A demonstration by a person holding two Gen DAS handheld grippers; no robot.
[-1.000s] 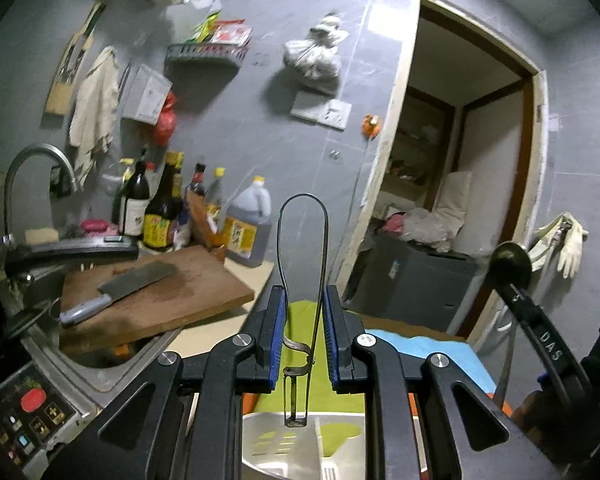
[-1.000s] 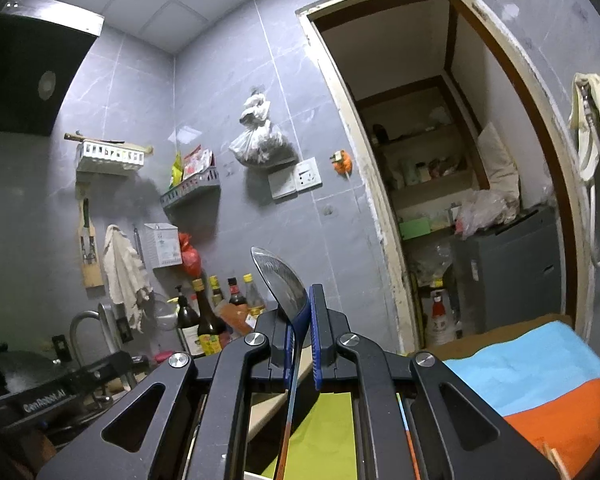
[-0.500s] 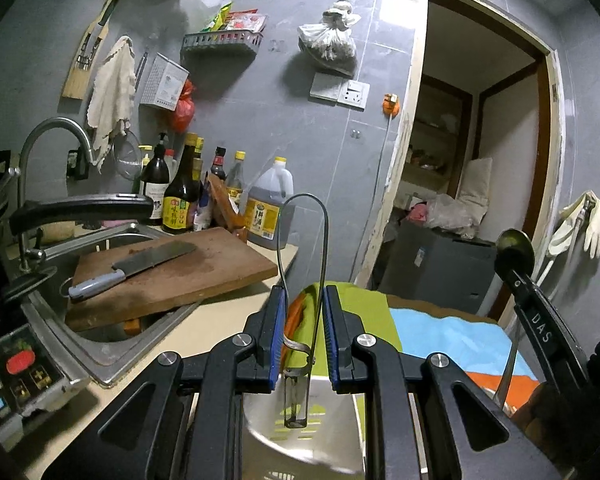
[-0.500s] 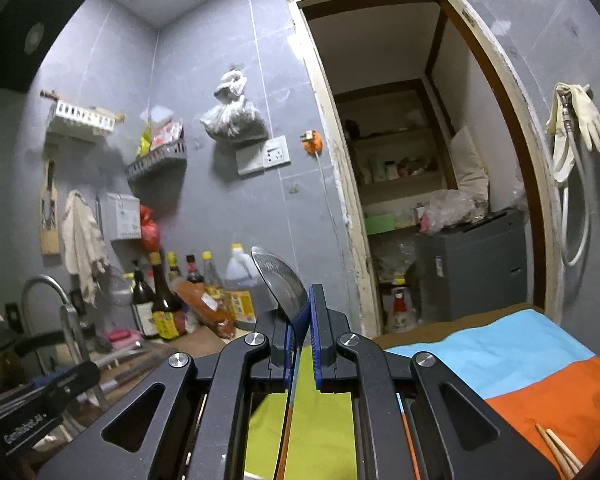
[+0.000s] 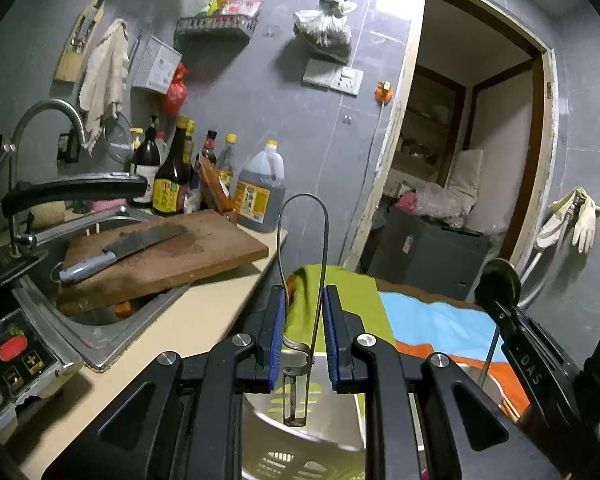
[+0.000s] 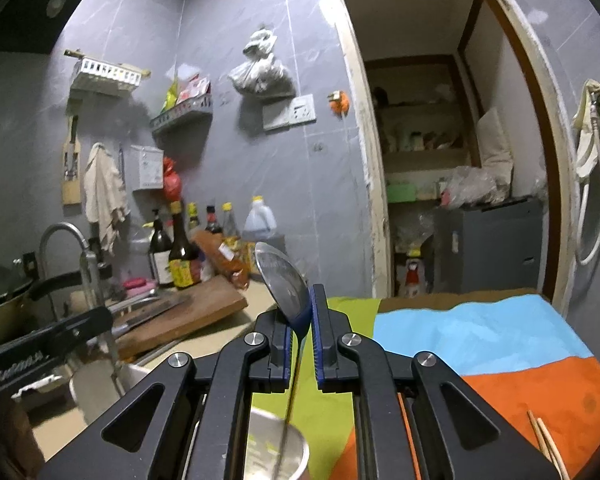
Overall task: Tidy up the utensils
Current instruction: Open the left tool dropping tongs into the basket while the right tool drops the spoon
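At lower centre of the left wrist view, left gripper (image 5: 303, 334) jaws pinch a wire-loop peeler (image 5: 300, 312), blade down over a metal cup (image 5: 332, 412). In the right wrist view, right gripper (image 6: 301, 338) jaws clamp a spoon (image 6: 286, 284), handle reaching into the cup (image 6: 296, 452), bowl up.

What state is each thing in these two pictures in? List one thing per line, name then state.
Left gripper: shut on peeler.
Peeler: held upright, blade end down over the cup.
Right gripper: shut on spoon.
Spoon: held bowl up, handle in cup.
Cup: upright.
Knife: flat on board.
Chopsticks: lying on cloth.
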